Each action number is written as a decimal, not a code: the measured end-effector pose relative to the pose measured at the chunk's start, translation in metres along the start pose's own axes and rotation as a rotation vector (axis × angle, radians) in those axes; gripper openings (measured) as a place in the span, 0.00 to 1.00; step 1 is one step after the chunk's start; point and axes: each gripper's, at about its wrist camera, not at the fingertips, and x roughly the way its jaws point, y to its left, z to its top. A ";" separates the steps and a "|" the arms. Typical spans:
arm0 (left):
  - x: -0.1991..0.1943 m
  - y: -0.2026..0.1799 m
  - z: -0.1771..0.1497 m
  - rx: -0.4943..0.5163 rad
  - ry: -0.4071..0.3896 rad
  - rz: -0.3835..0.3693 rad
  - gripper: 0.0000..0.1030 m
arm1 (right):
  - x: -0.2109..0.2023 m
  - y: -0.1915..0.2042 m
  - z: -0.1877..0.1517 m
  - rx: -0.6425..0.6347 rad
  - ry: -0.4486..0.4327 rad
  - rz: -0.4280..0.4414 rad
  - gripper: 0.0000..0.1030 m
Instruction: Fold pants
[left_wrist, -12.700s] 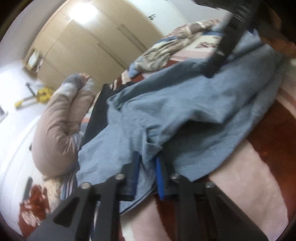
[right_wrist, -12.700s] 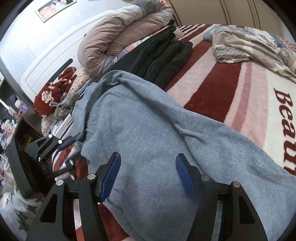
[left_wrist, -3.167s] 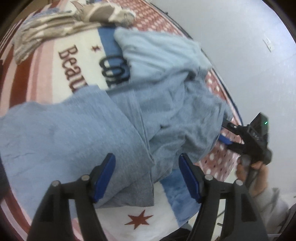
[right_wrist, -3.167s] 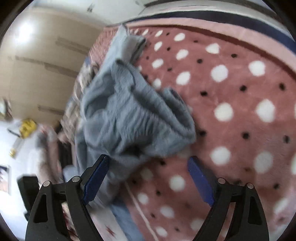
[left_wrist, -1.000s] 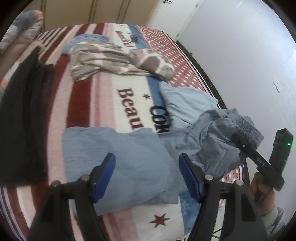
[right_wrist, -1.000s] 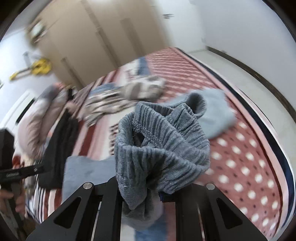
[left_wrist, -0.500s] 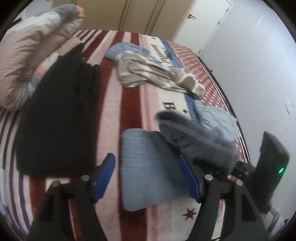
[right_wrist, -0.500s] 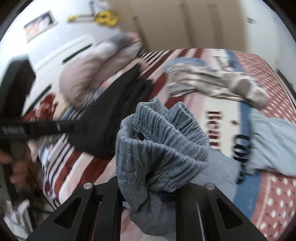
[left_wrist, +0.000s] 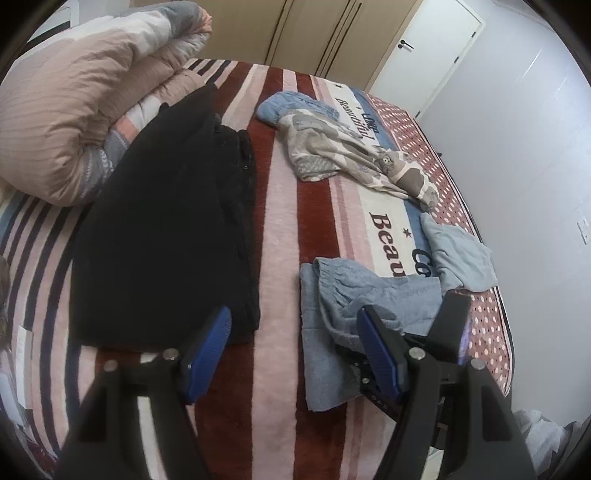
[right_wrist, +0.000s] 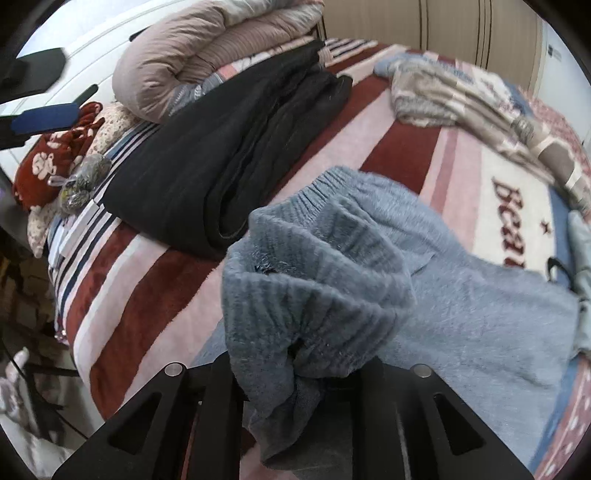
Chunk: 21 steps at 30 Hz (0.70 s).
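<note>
Left wrist view: left tool (left_wrist: 293, 349) spread wide, nothing between pads, above striped bed (left_wrist: 280, 229). Grey-blue pants (left_wrist: 354, 295) lie folded near right on bed; right tool (left_wrist: 448, 332) at their near right edge. Black garment (left_wrist: 166, 236) left.

Right wrist view: right tool (right_wrist: 295, 373) jaws opening, bunched ribbed waistband of pants (right_wrist: 314, 288) still between them; remainder lies on bed, right.

The pants (left_wrist: 332, 317) lie folded on the bed (left_wrist: 280, 229), near its front edge; a stack of dark clothes (left_wrist: 166, 236) lies to their left, apart from them; a rolled duvet (left_wrist: 74, 110) sits behind and left of that stack; a patterned garment (left_wrist: 351, 155) lies farther back; a small folded cloth (left_wrist: 458, 254) lies just right of the pants.
</note>
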 end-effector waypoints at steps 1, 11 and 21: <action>0.000 0.001 0.000 -0.003 -0.001 0.000 0.65 | 0.004 -0.001 0.000 0.010 0.011 0.007 0.24; -0.009 0.003 0.003 -0.011 -0.018 0.004 0.65 | -0.038 -0.012 -0.001 0.195 -0.052 0.256 0.63; -0.007 -0.016 0.012 0.043 -0.013 -0.030 0.65 | -0.085 -0.053 0.010 0.133 -0.067 0.154 0.12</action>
